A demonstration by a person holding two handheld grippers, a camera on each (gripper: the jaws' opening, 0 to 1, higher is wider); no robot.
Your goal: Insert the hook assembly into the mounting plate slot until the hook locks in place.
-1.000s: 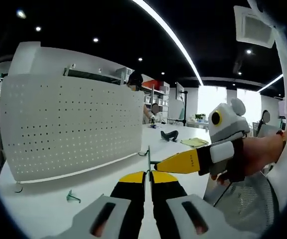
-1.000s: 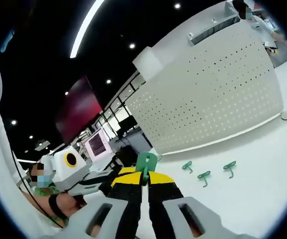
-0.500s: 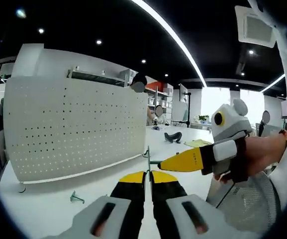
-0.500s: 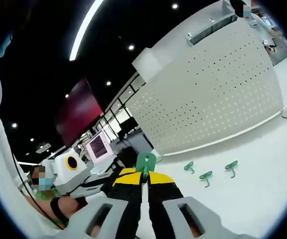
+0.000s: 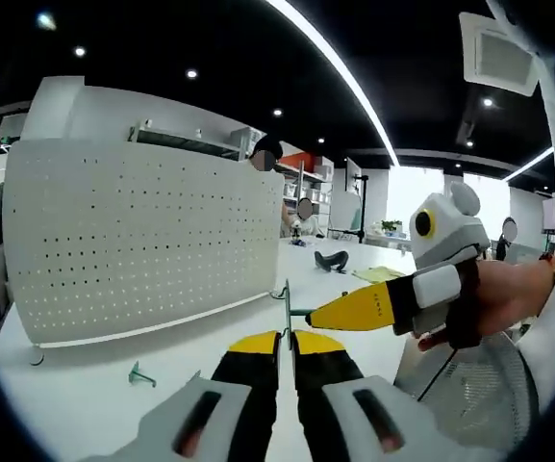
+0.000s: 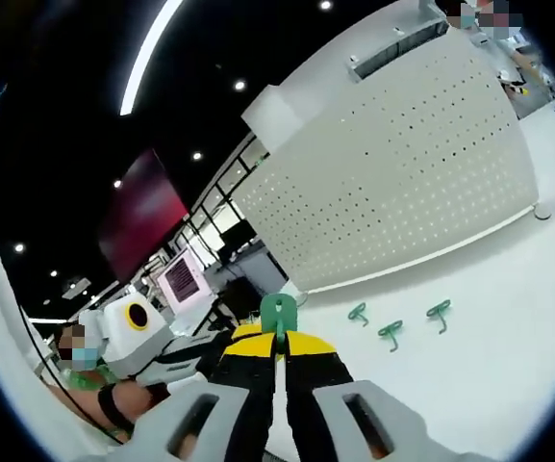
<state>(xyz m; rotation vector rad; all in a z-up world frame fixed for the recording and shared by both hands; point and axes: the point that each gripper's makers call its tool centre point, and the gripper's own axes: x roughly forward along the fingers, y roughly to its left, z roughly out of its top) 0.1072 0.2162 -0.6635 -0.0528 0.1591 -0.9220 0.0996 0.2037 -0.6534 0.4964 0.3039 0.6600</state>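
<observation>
A white perforated mounting plate point(image 5: 142, 241) stands upright on the white table point(image 5: 85, 395); in the right gripper view the mounting plate point(image 6: 402, 183) fills the upper right. My left gripper point(image 5: 286, 337) is shut on a thin green hook assembly point(image 5: 288, 306) that rises from its yellow tips. From the right, the right gripper point(image 5: 314, 314) grips the same piece. In the right gripper view, my right gripper point(image 6: 278, 339) is shut on the hook assembly point(image 6: 278, 312), seen as a flat green tab. The left gripper point(image 6: 214, 348) reaches in from the left. Both hold it in the air, apart from the plate.
Three loose green hooks point(image 6: 390, 333) lie on the table in front of the plate; one loose hook point(image 5: 140, 375) shows in the left gripper view. A mesh chair back point(image 5: 479, 385) is at lower right. A hand point(image 5: 508, 298) holds the right gripper. People sit far behind.
Both views have shifted slightly with the hands. Both grippers stay shut on the hook assembly, and the loose hooks have not moved.
</observation>
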